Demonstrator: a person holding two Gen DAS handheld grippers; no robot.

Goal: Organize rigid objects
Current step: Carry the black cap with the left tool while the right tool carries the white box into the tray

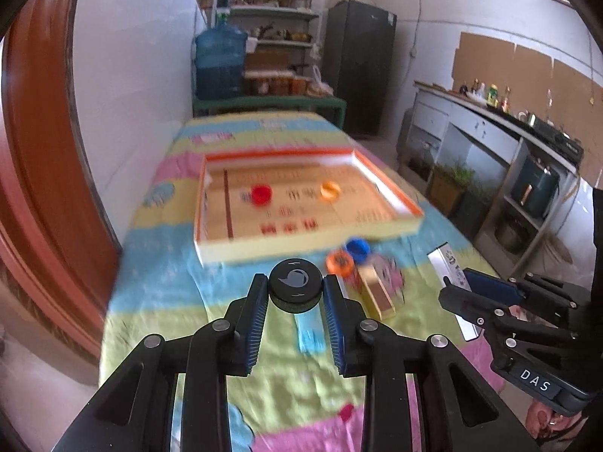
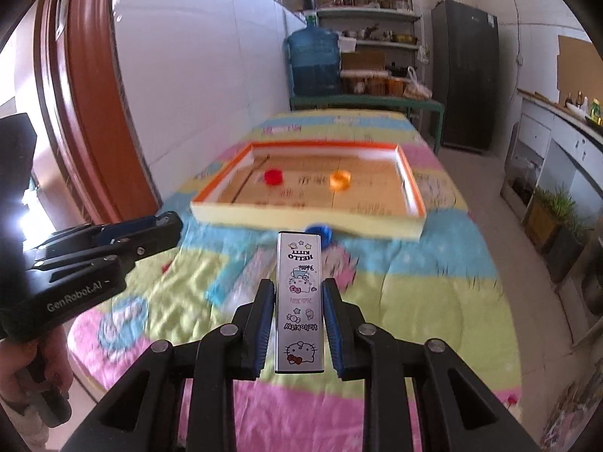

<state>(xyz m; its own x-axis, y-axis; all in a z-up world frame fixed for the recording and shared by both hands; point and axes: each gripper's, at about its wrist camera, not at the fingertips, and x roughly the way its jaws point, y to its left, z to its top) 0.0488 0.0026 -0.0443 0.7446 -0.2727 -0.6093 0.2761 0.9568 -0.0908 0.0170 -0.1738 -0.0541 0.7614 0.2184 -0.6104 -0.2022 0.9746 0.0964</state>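
My left gripper (image 1: 296,284) is shut on a black round cap (image 1: 296,286), held above the colourful tablecloth. My right gripper (image 2: 297,286) is shut on a long silver Hello Kitty case (image 2: 299,301), lifted off the cloth; the same right gripper (image 1: 456,282) with the case (image 1: 450,263) shows at the right of the left wrist view. Ahead lies a shallow cardboard tray (image 1: 403,203) with an orange rim; a red cap (image 1: 261,194) and an orange cap (image 1: 330,190) sit in it. In front of the tray lie a blue cap (image 1: 358,249), an orange cap (image 1: 340,261) and a small wooden box (image 1: 377,292).
The table stands against a white wall, with a red-brown door frame (image 1: 34,150) at left. A blue water jug (image 1: 220,62), shelves and a dark fridge (image 1: 360,64) stand beyond the far end. A counter (image 1: 501,128) runs along the right. A hand (image 2: 34,369) holds the left gripper (image 2: 166,226).
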